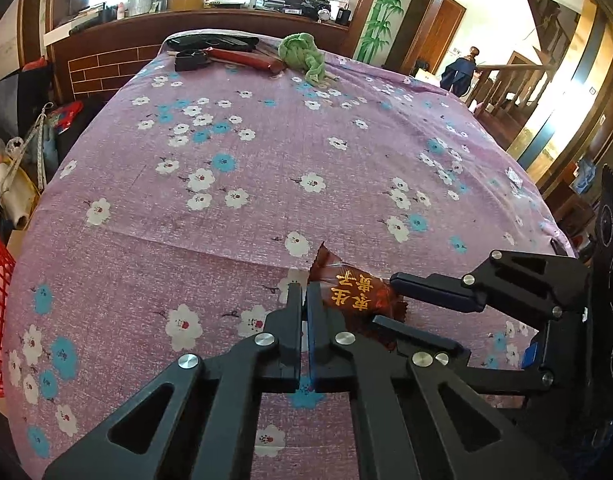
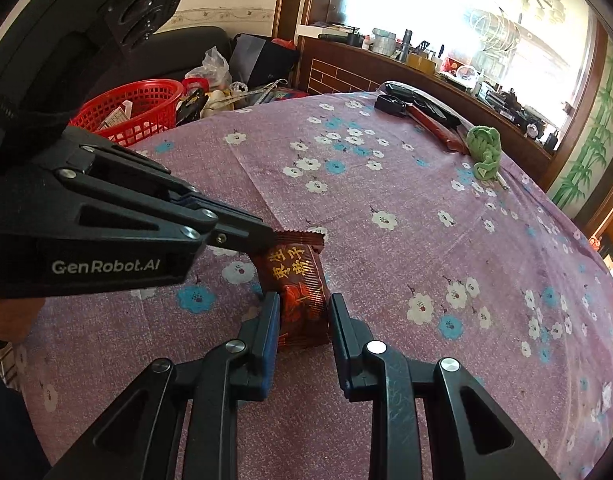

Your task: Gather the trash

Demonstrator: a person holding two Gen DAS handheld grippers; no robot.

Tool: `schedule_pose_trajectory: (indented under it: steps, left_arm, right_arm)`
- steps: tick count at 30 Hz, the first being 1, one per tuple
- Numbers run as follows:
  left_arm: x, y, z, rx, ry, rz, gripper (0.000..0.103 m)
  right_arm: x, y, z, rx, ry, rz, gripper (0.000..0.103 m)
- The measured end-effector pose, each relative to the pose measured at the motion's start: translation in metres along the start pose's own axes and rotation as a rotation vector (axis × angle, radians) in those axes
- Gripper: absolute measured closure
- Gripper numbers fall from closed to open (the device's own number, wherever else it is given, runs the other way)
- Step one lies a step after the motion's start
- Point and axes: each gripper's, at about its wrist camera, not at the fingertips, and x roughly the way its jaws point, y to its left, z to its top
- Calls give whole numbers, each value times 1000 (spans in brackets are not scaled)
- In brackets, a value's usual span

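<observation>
One wrapper [image 2: 302,296], two tools [image 2: 304,312] gripping it

A lived-in home: floral tablecloth [image 1: 234,208], cluttered wooden windowsill [image 1: 194,20], wooden staircase railing [image 1: 502,76].

the side of the left claw [image 2: 262,236] says "genrobot.ai" in white letters. the brown snack packet [image 2: 302,292] has big gold chinese letters on its front. they show in both views, but i cannot read them for sure.
</observation>
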Motion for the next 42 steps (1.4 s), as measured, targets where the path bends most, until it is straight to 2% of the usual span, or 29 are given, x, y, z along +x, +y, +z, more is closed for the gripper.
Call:
schedule_pose_trajectory:
  steps: [12,21,31,42]
  left_arm:
    - [-19,4,3,0,-45,3,102]
    - [-50,30,9,-36,-106,22,102]
    - [-94,89,7,-117,-185,76,101]
    - [-134,188,-8,-267,-244,162,101]
  right_arm:
    - [-12,3,13,-18,-32,-14,78]
    - [-17,23,46,-76,-74,-15,78]
    - [-5,67,101,-163,-109,21,78]
    - [29,135,168,-228,-143,101,79]
